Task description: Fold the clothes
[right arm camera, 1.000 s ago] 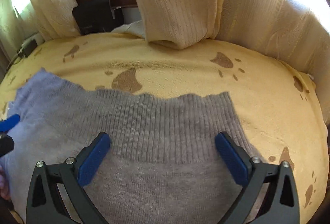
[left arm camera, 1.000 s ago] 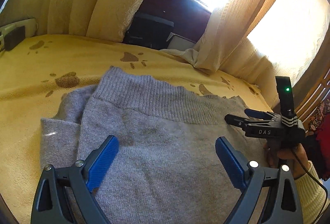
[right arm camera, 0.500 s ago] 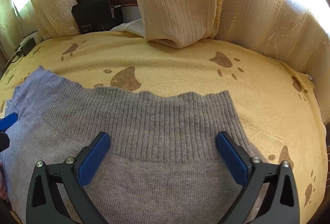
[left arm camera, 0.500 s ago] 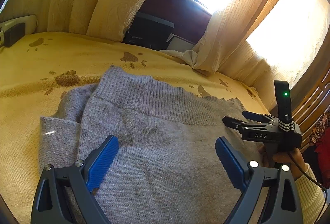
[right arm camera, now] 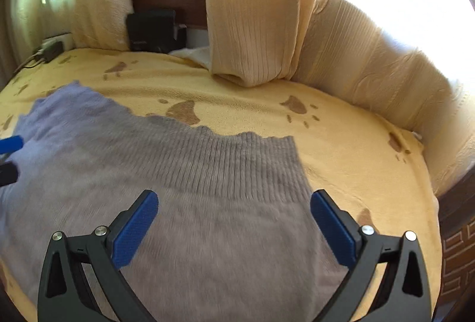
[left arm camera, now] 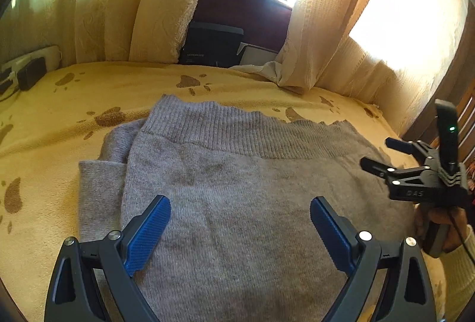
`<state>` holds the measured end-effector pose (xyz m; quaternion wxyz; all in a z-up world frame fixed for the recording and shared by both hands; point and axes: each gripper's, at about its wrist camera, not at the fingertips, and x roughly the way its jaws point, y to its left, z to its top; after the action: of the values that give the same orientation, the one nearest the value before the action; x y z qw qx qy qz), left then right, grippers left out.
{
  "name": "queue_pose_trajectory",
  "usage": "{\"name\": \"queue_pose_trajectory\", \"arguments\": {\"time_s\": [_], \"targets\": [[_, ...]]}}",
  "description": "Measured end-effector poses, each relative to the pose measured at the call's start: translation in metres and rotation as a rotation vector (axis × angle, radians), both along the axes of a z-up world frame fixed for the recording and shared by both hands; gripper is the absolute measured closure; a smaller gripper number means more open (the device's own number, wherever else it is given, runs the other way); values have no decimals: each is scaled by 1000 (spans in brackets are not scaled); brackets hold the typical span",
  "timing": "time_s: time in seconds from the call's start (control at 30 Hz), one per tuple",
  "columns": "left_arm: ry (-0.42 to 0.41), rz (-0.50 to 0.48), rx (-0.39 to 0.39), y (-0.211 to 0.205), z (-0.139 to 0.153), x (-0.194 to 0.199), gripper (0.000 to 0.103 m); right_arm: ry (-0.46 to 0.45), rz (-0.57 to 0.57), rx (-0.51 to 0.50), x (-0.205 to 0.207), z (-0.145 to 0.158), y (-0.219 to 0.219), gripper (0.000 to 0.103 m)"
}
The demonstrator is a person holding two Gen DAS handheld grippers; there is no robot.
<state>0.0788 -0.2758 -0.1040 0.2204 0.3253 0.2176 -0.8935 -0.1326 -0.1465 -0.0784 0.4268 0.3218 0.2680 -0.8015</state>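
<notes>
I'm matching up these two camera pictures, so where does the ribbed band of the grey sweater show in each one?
Left wrist: ribbed band runs across the middle, above the open fingers.
Right wrist: ribbed band sits centre, blurred.
Shared landmark: black box behind the bed.

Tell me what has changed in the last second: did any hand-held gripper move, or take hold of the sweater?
The right hand-held gripper drifted slightly to the right over the grey sweater, toward its right edge; its own view is blurred. Nothing was gripped or released: it and the left hand-held gripper are both open and empty. The sweater lies as before on the yellow paw-print blanket.
</notes>
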Motion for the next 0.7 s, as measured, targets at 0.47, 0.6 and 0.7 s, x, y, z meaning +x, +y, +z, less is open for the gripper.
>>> {"name": "queue_pose_trajectory", "arguments": {"time_s": [0.47, 0.6, 0.7], "targets": [[-38, 20, -98, 38, 11, -9, 6, -126, -251, -178, -14, -3, 107, 0], [-40, 27, -90, 42, 12, -10, 6, -61, -263, -165, -6, 1, 106, 0], [-49, 18, -96, 48, 12, -14, 6, -17, -268, -156, -1, 4, 105, 0]]}}
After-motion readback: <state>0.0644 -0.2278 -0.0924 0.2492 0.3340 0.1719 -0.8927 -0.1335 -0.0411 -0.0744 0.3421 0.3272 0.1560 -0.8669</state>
